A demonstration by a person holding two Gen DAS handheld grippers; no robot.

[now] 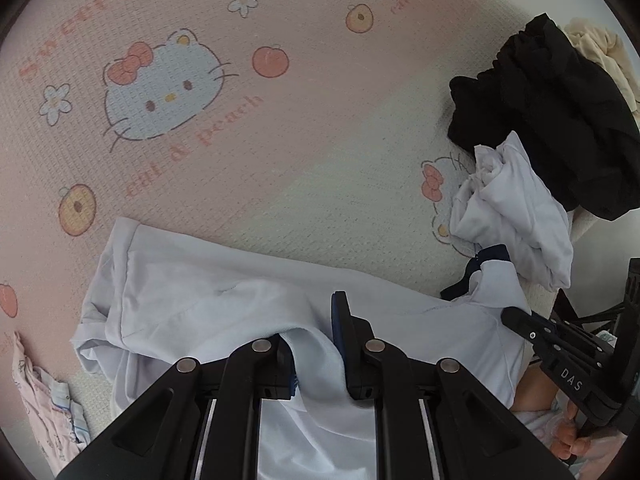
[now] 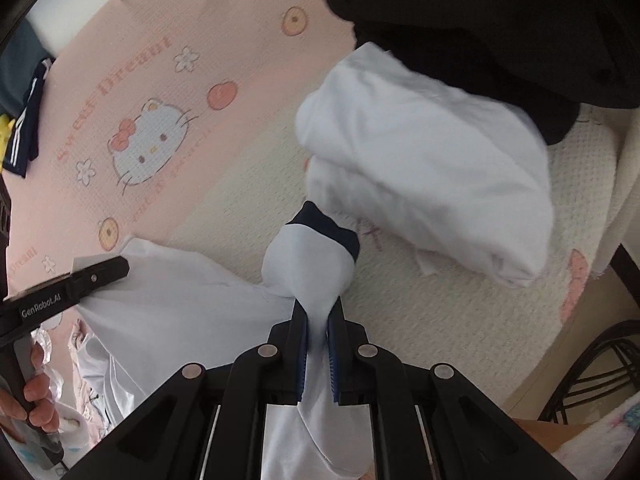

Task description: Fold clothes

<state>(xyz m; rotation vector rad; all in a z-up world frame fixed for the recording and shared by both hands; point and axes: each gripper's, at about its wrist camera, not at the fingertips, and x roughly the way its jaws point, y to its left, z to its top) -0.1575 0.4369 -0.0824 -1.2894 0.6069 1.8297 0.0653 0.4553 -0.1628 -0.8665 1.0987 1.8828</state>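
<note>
A pale blue shirt (image 1: 208, 300) with a navy collar lies spread on the pink cartoon-print bed sheet (image 1: 280, 120). My left gripper (image 1: 316, 344) has its fingers closed on a fold of the shirt's edge. My right gripper (image 2: 318, 320) is shut on the shirt's sleeve (image 2: 308, 264), whose navy cuff (image 2: 324, 228) sticks up past the fingertips. The right gripper also shows in the left wrist view (image 1: 512, 316) at the shirt's right side. The left gripper shows in the right wrist view (image 2: 116, 268) over the shirt's body (image 2: 180, 300).
A crumpled white garment (image 1: 516, 216) and a black garment (image 1: 552, 120) lie at the right, with a beige one (image 1: 600, 48) behind. A pink patterned garment (image 1: 44, 408) lies at the lower left. A dark striped garment (image 2: 24, 120) lies at the sheet's left edge.
</note>
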